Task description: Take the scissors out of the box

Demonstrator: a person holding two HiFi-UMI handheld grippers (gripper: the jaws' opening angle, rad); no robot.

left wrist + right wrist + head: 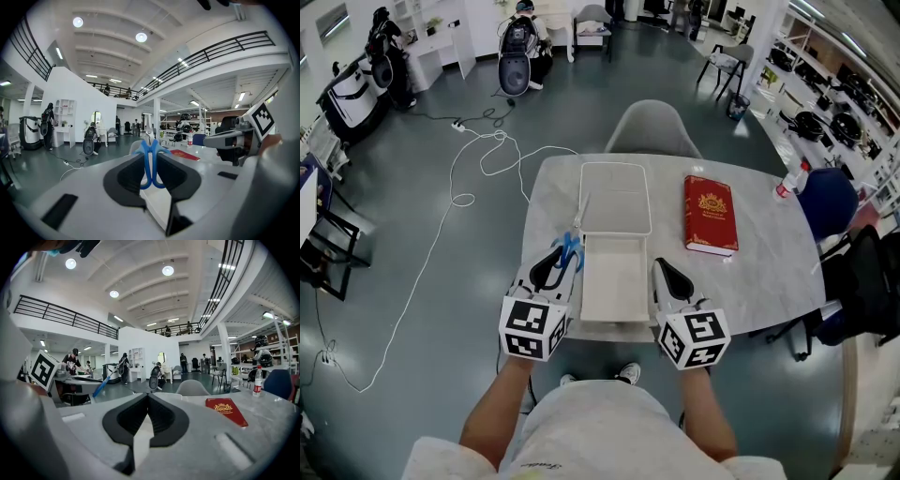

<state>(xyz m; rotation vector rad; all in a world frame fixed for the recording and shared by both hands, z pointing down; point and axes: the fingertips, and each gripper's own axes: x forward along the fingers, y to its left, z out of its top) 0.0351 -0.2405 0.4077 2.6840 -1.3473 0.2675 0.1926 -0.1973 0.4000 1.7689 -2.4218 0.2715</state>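
Note:
The blue-handled scissors [570, 250] are clamped by their handles in my left gripper [553, 264], which is shut on them just left of the white box [614, 300]. In the left gripper view the blue handles [151, 164] stand between the black pads and the blades point away and upward. The box lies open in two shallow parts in the middle of the table, and both look bare. My right gripper [666, 274] is shut with nothing in it at the box's right side; its jaws meet in the right gripper view [147, 401].
A red book [710, 214] lies on the marble table [769, 262] to the right of the box. A grey chair [652, 128] stands at the far side, and a water bottle [791, 180] at the right edge. A white cable [478, 178] runs over the floor on the left.

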